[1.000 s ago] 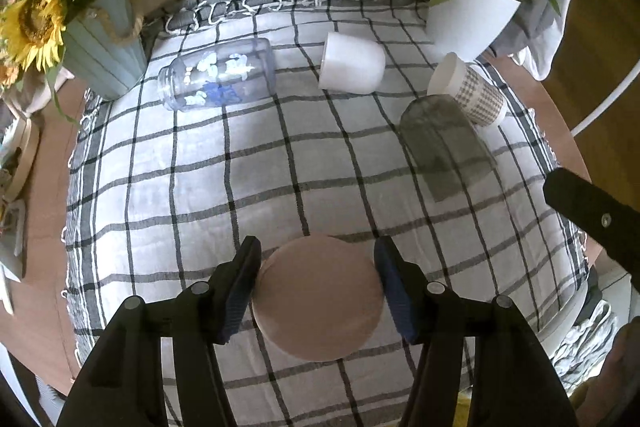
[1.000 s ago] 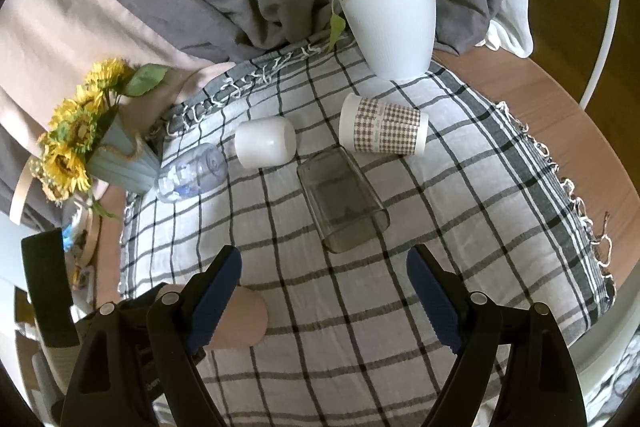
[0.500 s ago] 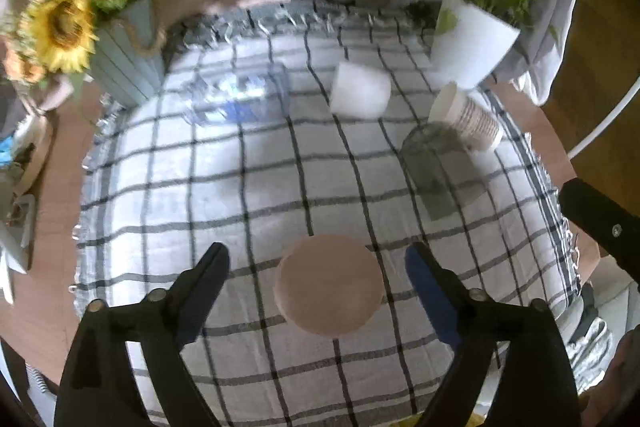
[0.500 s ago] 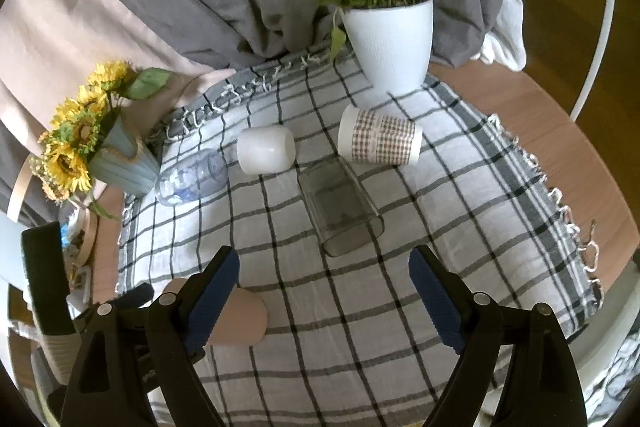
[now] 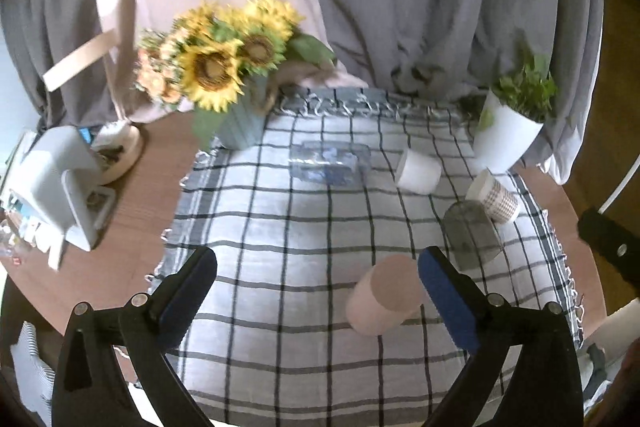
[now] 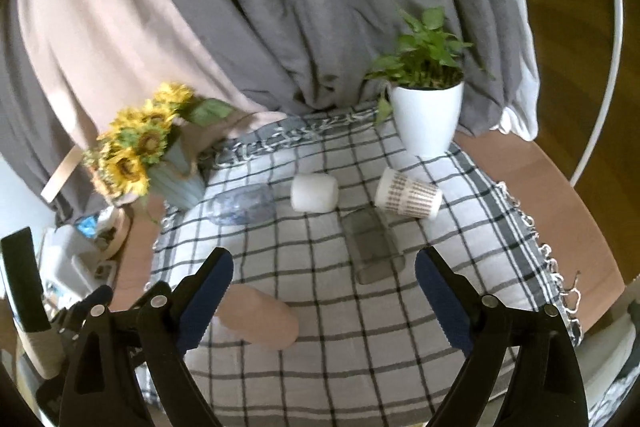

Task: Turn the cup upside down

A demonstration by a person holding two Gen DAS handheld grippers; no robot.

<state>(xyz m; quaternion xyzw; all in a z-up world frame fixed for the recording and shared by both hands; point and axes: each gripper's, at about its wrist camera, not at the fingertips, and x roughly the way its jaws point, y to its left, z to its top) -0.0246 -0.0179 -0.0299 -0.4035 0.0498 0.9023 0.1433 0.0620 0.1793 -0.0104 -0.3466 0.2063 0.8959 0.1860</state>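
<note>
On checked cloth [image 5: 280, 267], pink cup [image 5: 384, 295] upside down beside released left gripper [image 5: 316, 291].

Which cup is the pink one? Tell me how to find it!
Find the checked cloth on the round table. The pink cup sits at its near edge, far from the other cups. It is plain pink and stands mouth-down, while those lie on their sides.

In the left wrist view the clear plastic bottle with blue markings [image 5: 330, 163] is motion-smeared near the checked tablecloth's far edge. In the right wrist view, a blue-padded finger [image 6: 206, 301] covers the pink cup's [image 6: 262, 321] left end.
</note>
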